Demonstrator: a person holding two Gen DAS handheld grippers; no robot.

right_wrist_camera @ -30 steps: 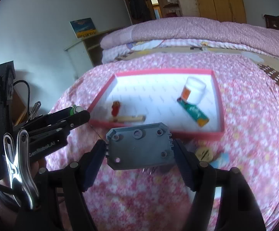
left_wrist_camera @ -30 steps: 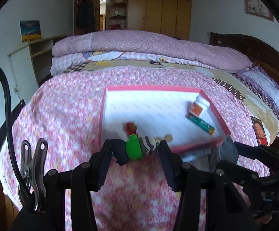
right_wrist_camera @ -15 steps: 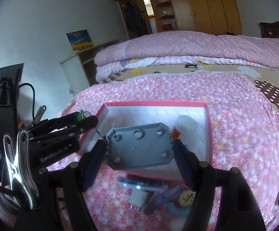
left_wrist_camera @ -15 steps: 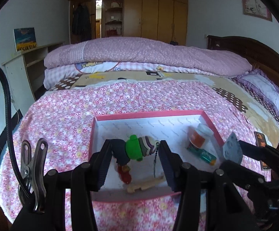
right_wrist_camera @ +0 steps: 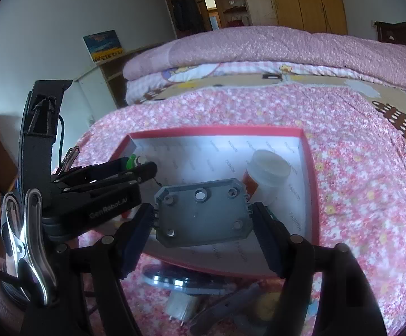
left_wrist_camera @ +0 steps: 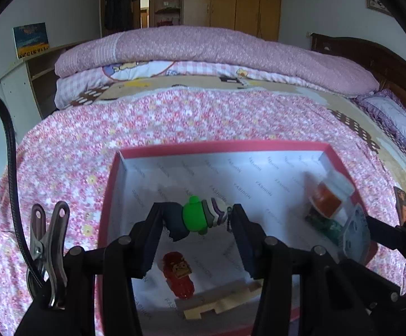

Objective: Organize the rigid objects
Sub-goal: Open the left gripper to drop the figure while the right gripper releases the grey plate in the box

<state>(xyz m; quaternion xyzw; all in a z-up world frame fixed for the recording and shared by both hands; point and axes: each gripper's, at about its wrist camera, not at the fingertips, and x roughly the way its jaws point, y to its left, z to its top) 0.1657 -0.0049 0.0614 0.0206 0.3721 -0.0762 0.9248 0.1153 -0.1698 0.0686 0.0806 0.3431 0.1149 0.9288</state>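
Observation:
A pink-rimmed white box (left_wrist_camera: 225, 146) (right_wrist_camera: 217, 131) lies on the flowered bedspread. My left gripper (left_wrist_camera: 197, 219) is shut on a small figure keychain with a green body (left_wrist_camera: 194, 218), held above the box's left half. My right gripper (right_wrist_camera: 203, 212) is shut on a grey octagonal plate with holes (right_wrist_camera: 203, 211), held above the box's near right part; it shows at the right of the left wrist view (left_wrist_camera: 354, 232). In the box lie a red figure (left_wrist_camera: 179, 274), a wooden piece (left_wrist_camera: 219, 302), a white pill bottle with an orange label (right_wrist_camera: 264, 176) and a green tube (left_wrist_camera: 322, 224).
Near the box's front edge on the bedspread lie a shiny disc (right_wrist_camera: 175, 280), a white plug (right_wrist_camera: 179, 305) and other small items. Folded quilts (left_wrist_camera: 217, 53) are stacked at the far side. A headboard (left_wrist_camera: 379, 64) stands at right, a shelf (left_wrist_camera: 23, 84) at left.
Both grippers have moved forward and over the box with their objects still held. The box now fills more of both views.

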